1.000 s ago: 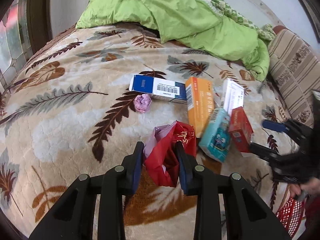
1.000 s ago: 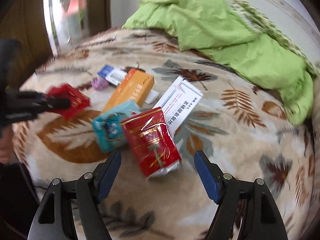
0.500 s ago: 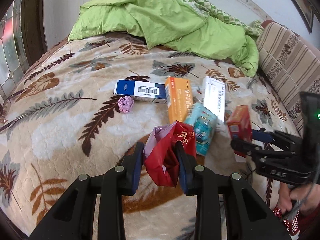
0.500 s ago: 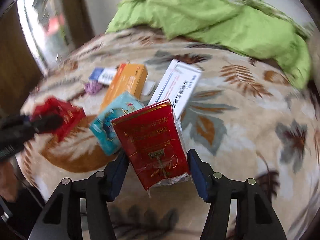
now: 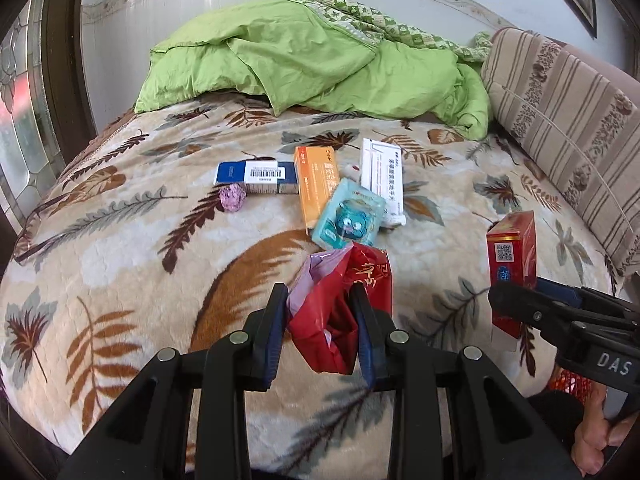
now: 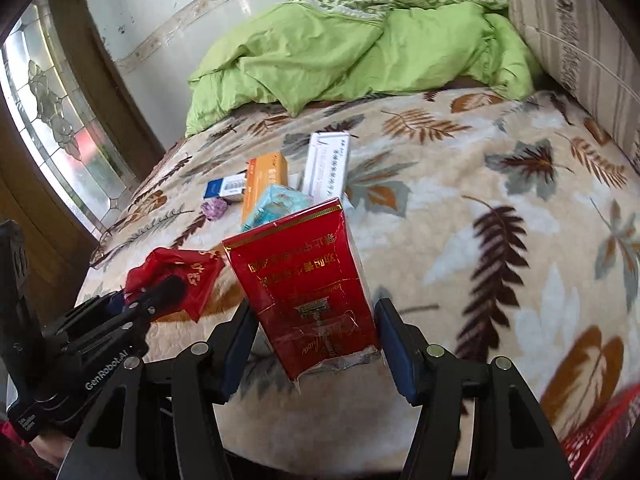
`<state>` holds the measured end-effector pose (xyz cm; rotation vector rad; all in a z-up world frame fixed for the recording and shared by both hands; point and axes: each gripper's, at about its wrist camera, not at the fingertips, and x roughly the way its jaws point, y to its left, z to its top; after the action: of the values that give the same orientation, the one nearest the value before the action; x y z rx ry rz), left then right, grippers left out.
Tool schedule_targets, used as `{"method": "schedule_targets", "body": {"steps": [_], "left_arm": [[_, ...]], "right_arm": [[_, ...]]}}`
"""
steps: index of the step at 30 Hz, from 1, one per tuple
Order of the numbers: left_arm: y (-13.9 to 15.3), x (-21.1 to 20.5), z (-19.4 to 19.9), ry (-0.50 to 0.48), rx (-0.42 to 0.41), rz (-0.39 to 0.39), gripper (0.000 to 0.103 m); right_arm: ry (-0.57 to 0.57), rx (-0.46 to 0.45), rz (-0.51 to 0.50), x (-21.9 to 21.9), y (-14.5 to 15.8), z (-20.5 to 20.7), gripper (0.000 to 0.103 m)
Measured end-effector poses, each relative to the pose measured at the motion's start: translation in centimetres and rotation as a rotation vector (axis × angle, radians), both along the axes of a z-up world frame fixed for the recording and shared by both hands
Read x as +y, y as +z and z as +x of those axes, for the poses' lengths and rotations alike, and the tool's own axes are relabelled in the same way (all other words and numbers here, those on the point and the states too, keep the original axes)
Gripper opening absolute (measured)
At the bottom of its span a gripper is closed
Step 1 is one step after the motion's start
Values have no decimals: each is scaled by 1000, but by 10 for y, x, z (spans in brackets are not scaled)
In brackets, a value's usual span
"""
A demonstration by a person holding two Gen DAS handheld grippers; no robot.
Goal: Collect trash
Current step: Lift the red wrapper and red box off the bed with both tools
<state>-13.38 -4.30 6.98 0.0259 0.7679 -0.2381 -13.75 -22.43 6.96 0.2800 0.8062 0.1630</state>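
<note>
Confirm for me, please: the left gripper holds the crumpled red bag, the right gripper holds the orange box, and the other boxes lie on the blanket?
Not quite. The right gripper holds the red box, as the right wrist view shows; the orange box lies on the blanket. The left gripper does hold the crumpled red bag.

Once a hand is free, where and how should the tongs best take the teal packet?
Probably grip the teal packet across its two long sides near the near end, coming from above. It lies flat and tilted, leaning on the orange box and touching the white box, so the near end toward the bed's front edge is the freest part.
</note>
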Motion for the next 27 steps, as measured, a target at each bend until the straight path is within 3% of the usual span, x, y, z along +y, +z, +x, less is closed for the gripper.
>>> {"method": "schedule_targets", "body": {"steps": [10,27], "left_arm": [[-5,-12,-13,-34,-36,37,30],[-7,-13,-12,-38,-24,26,30]], "right_arm": [[-76,9,44,-15,-9,-12,64],[-82,4,24,-12,-9,-14,64]]}}
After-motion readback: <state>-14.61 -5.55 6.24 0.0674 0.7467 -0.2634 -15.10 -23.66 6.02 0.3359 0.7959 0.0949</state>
